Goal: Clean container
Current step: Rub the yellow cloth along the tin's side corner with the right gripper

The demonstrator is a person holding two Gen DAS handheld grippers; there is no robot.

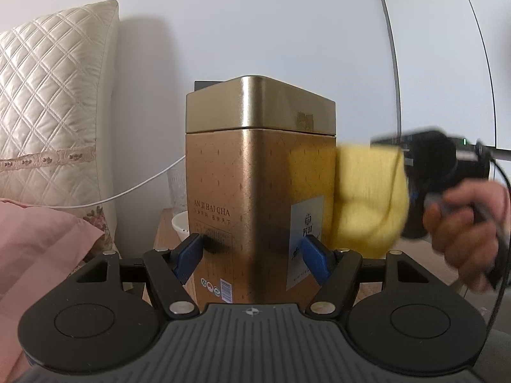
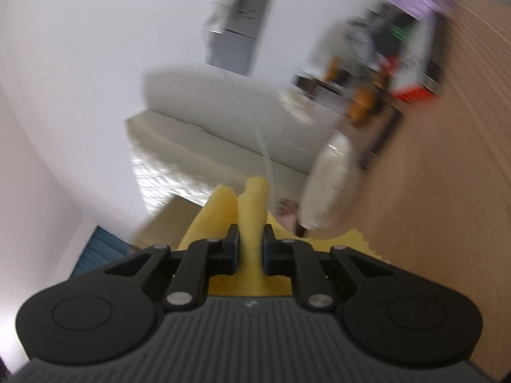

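Gold tin (image 1: 255,172) clamped upright between left gripper (image 1: 252,257) fingers.

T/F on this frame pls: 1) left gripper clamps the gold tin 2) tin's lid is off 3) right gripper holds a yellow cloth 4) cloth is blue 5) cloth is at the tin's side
1) True: the left gripper clamps the gold tin low down.
2) False: the lid is on.
3) True: the right gripper is shut on the yellow cloth.
4) False: it is yellow.
5) True: it sits against the tin's right face.
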